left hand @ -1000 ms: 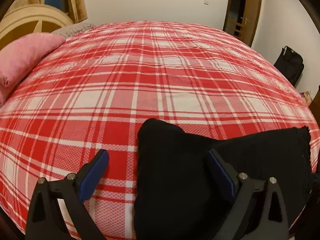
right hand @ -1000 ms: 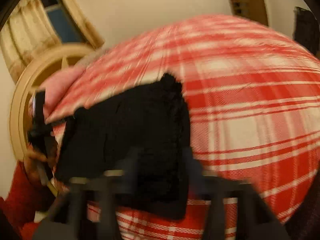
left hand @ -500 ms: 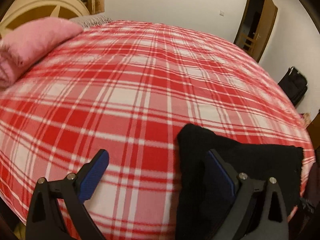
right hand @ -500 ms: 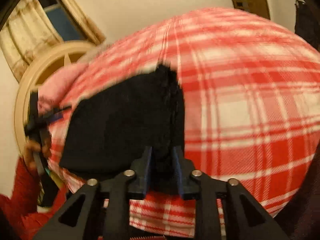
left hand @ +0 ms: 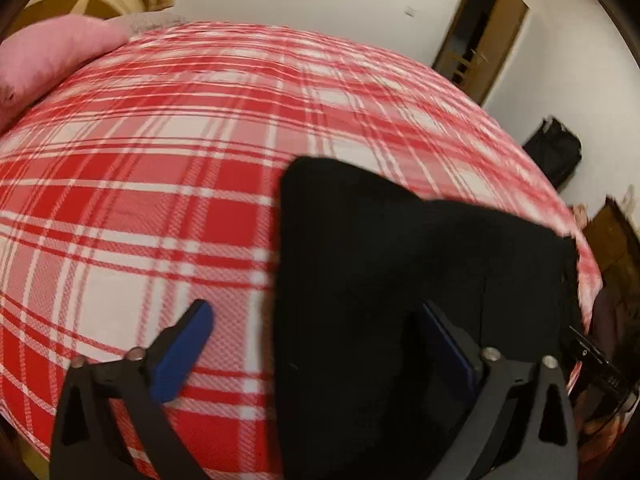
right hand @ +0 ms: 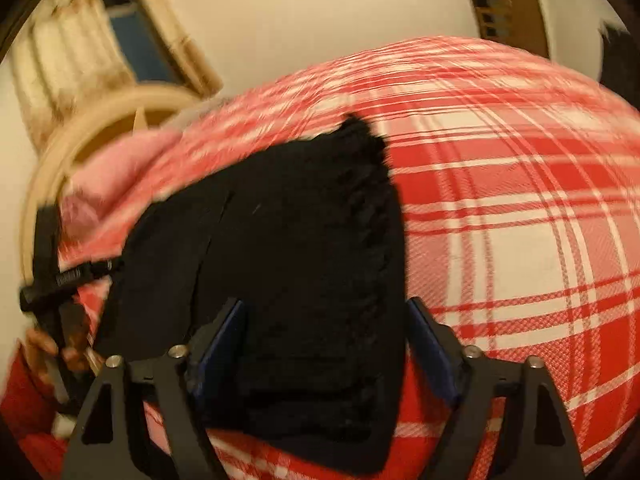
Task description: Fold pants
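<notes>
Black folded fabric pants [left hand: 400, 280] lie in a compact bundle on the bed with the red-and-white plaid cover [left hand: 160, 200], near its closest edge. My left hand-held gripper [left hand: 316, 320] hangs above it, blue-padded fingers [left hand: 188, 344] set wide apart; one finger over bare plaid, the other over the pants, nothing pinched. My right hand-held gripper [right hand: 326, 328] has its jaws opening, the thick ribbed side of the bundle [right hand: 304, 300] between them, pads [right hand: 224, 340] not pressing the cloth. Pink soft pillow [left hand: 52, 56] sits at the far corner by the pale wooden rounded headboard [right hand: 80, 140]. Black bag [left hand: 554, 152] on the floor by the white wall. Right view is motion-blurred
</notes>
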`<move>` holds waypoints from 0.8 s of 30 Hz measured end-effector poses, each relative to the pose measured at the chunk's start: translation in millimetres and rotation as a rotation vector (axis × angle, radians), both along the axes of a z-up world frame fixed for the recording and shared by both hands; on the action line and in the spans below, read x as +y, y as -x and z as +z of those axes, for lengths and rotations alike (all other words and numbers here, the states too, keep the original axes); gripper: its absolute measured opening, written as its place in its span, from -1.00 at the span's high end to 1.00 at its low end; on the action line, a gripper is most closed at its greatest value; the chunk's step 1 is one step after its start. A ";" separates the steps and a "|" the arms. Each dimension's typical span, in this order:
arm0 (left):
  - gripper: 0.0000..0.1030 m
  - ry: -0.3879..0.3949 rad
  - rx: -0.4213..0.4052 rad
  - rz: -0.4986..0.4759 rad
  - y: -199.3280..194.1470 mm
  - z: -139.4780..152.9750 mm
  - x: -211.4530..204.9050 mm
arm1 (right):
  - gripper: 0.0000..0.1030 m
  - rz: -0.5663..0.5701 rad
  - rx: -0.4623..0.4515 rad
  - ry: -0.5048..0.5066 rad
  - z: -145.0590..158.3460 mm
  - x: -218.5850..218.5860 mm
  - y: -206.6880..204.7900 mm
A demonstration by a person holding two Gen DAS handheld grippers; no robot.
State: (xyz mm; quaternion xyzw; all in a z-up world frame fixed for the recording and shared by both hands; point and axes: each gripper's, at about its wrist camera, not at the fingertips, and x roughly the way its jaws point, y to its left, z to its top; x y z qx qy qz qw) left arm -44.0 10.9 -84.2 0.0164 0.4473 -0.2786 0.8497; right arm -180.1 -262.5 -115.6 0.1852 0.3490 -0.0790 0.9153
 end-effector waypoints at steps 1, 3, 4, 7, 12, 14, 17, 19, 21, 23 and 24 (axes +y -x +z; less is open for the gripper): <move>-1.00 -0.022 -0.022 -0.004 4.4 -1.1 -4.8 | -0.32 0.010 0.015 0.035 1.3 4.7 -1.2; -1.00 -0.028 -0.040 -0.024 8.6 -2.0 -11.2 | 0.07 0.035 0.006 0.009 3.4 5.6 -2.3; -0.95 -0.013 -0.036 -0.029 8.9 -1.5 -11.3 | 0.11 0.037 0.004 -0.009 4.6 4.6 -3.7; -0.41 0.039 -0.009 -0.051 8.6 1.9 -9.1 | 0.26 0.042 0.024 0.005 7.7 8.8 -9.1; 0.46 0.134 0.073 0.012 -0.9 6.4 6.8 | 0.40 0.054 0.006 0.001 21.2 12.7 -8.3; 0.69 0.187 0.121 0.035 -4.3 4.9 14.3 | 0.41 0.059 -0.006 0.011 28.1 15.6 -7.3; 0.79 0.172 0.079 0.018 3.3 14.6 11.4 | 0.42 0.076 -0.036 0.051 44.4 23.9 -7.6; 0.80 0.144 0.041 0.005 9.0 21.5 5.6 | 0.42 0.088 -0.054 0.072 53.9 29.2 -9.0; 0.81 0.125 0.024 0.006 10.6 27.1 0.2 | 0.42 0.097 -0.071 0.081 61.4 32.3 -10.4; 0.82 0.100 0.012 0.016 9.0 31.1 -3.4 | 0.42 0.105 -0.079 0.095 67.5 35.7 -13.4; 0.82 0.094 0.006 0.017 8.9 33.8 -4.6 | 0.42 0.113 -0.082 0.100 70.2 37.3 -15.2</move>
